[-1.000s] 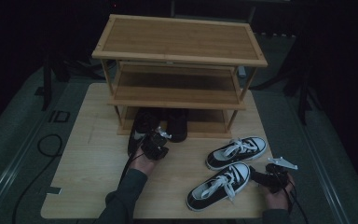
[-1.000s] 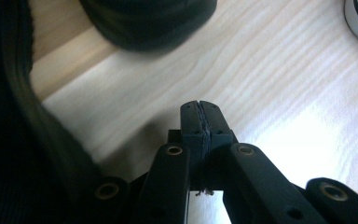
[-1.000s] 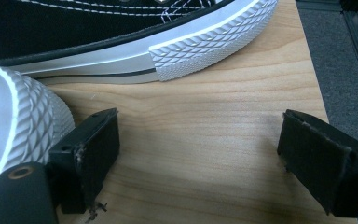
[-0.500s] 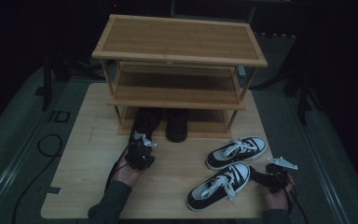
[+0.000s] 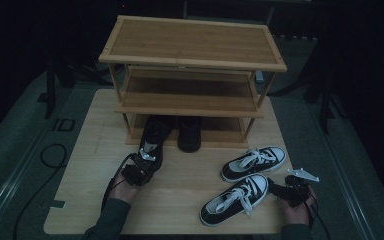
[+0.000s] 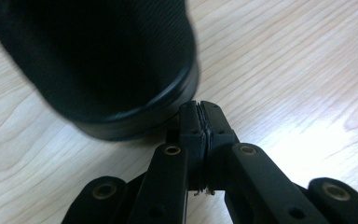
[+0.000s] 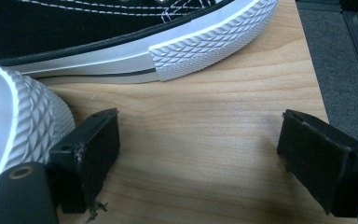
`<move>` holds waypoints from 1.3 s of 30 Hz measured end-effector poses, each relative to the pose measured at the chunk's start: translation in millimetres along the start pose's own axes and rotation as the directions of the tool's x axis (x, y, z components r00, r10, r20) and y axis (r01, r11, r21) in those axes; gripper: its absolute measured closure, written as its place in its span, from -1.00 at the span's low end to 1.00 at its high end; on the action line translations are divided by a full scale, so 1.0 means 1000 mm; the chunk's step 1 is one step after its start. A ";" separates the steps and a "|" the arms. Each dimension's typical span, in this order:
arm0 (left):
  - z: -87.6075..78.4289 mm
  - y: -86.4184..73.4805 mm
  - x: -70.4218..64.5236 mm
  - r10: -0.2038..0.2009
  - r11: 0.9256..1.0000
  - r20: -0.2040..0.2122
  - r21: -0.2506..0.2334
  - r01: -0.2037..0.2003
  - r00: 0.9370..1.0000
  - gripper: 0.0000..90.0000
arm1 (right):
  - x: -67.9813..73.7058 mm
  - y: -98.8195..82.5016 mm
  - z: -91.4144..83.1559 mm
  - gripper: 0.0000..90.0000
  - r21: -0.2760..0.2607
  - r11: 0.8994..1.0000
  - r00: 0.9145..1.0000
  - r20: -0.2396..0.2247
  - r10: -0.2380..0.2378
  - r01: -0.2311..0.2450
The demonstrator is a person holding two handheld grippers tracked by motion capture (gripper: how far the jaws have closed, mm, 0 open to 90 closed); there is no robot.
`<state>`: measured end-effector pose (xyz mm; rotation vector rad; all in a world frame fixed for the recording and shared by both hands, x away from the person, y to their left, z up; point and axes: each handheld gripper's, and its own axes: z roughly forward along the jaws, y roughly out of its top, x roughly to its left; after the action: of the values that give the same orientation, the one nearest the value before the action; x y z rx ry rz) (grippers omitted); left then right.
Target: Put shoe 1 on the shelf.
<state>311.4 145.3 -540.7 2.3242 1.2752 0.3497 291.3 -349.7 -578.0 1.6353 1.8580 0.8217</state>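
Black shoe (image 5: pixel 152 137), one of a dark pair: we list it toward the left edge of the surface (image 5: pixel 180 200), heel end nearest us, toe reaching under the lowest shelf of the rack (image 5: pixel 192 60). In the left tool view its rounded rim (image 6: pixel 135 121) sits just beside the pressed-together tips.

Near edge, left: our left tool (image 5: pixel 145 165), pads together with nothing between them, tips at the shoe's near end. We cannot tell whether they touch it.

Near edge, right: our right tool (image 5: pixel 280 190), pads standing apart, empty, bare wood between them; its left pad (image 7: pixel 93 144) lies just beside the toe cap of the nearer sneaker (image 5: pixel 235 197).

Mid surface, right: second sneaker (image 5: pixel 254 162), white-soled, laced, close behind the first.

Far: second dark shoe (image 5: pixel 190 132), tucked under the rack beside the first.

Risks, in our judgement: pushing with closed tips off-centre could swing the shoe sideways into its partner or a rack leg. The right tool, if shifted, could nudge the nearer sneaker out of line.
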 end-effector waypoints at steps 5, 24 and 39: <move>-0.002 -0.005 0.006 -0.015 1.000 -0.005 -0.003 0.015 1.000 0.96 | 0.000 0.000 0.000 -0.72 0.001 1.000 1.000 0.000 0.000 0.000; -0.009 0.012 0.011 -0.011 0.999 -0.041 -0.043 0.009 0.999 0.98 | 0.000 0.000 0.000 -0.71 0.000 1.000 1.000 0.001 0.001 -0.001; -0.009 0.018 0.033 -0.065 0.997 -0.096 -0.057 0.060 0.993 0.97 | 0.000 0.000 0.000 -0.71 0.000 1.000 1.000 0.001 0.000 0.000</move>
<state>338.7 167.6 -523.6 2.2413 1.3646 0.4764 291.2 -349.6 -578.0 1.6359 1.8575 0.8212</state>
